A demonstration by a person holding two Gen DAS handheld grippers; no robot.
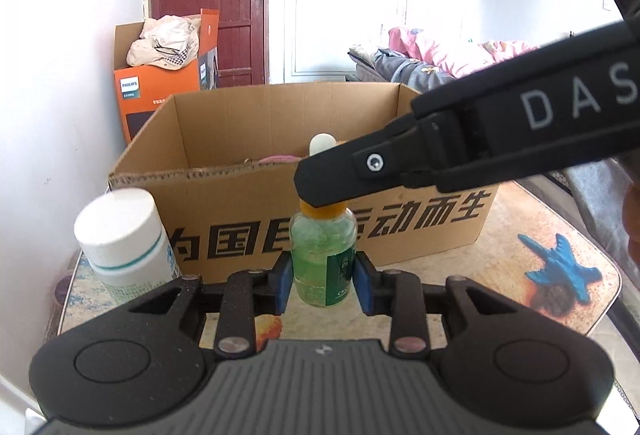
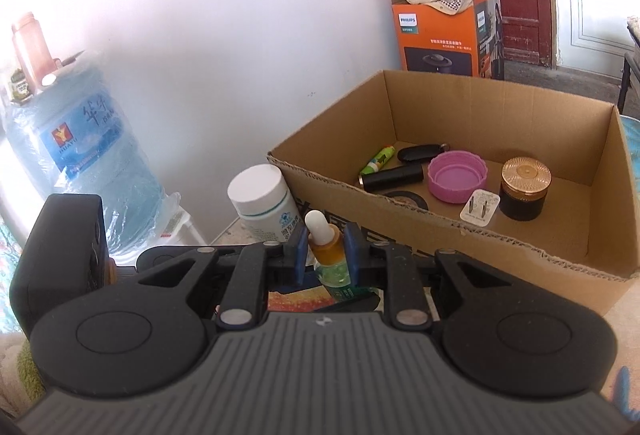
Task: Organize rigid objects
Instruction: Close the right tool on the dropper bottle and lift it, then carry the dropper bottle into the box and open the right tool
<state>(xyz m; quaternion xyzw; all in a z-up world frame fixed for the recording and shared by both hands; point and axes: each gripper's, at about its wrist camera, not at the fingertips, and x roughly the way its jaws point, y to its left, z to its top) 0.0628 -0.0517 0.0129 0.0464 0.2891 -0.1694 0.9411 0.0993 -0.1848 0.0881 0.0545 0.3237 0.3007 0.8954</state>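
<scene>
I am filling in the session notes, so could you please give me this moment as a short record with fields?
held item: dropper bottle of green liquid, upright
left tool: shut on the bottle's body
right tool: shut on the bottle's orange neck
beside it: white jar, standing to the left
target: cardboard box just behind
box contents: pink lid, gold-lidded black jar, black cylinder, green tube

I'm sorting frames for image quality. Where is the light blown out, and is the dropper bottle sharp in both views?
Left wrist view: window behind the cardboard box is blown out white; dropper bottle sharp, edges bowed by the fisheye. Right wrist view: wall at upper left washed out; dropper bottle reasonably sharp.
</scene>
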